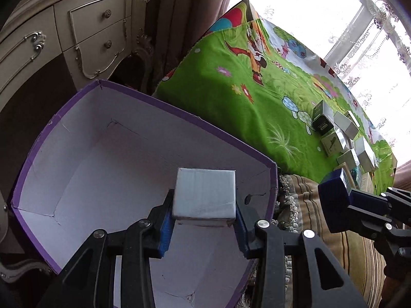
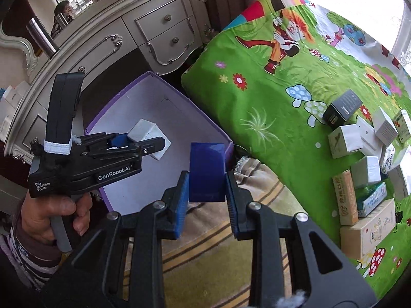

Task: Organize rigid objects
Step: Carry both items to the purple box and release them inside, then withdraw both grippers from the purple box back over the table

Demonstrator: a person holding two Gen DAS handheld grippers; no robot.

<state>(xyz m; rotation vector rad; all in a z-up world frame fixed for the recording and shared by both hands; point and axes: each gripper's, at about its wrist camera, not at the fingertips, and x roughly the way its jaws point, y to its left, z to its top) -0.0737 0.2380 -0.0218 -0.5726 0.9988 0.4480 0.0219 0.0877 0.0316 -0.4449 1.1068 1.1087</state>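
Note:
My left gripper [image 1: 204,220] is shut on a small white box [image 1: 204,193] and hangs over the open purple bin [image 1: 143,95] with its white inside. Seen from the right wrist, that left gripper [image 2: 143,142] holds the white box [image 2: 143,131] above the purple bin [image 2: 205,118]. My right gripper [image 2: 206,192] is shut on a dark blue box [image 2: 207,172], just right of the bin's near corner, over the striped rug. In the left wrist view the blue box [image 1: 334,192] shows at the right.
Several small cartons [image 2: 359,159] lie in a cluster on the green cartoon-print bedspread [image 2: 257,97] to the right. An ornate cream dresser [image 2: 154,33] stands behind the bin. A striped rug [image 2: 205,246] covers the floor below. A person's hand [image 2: 48,213] grips the left handle.

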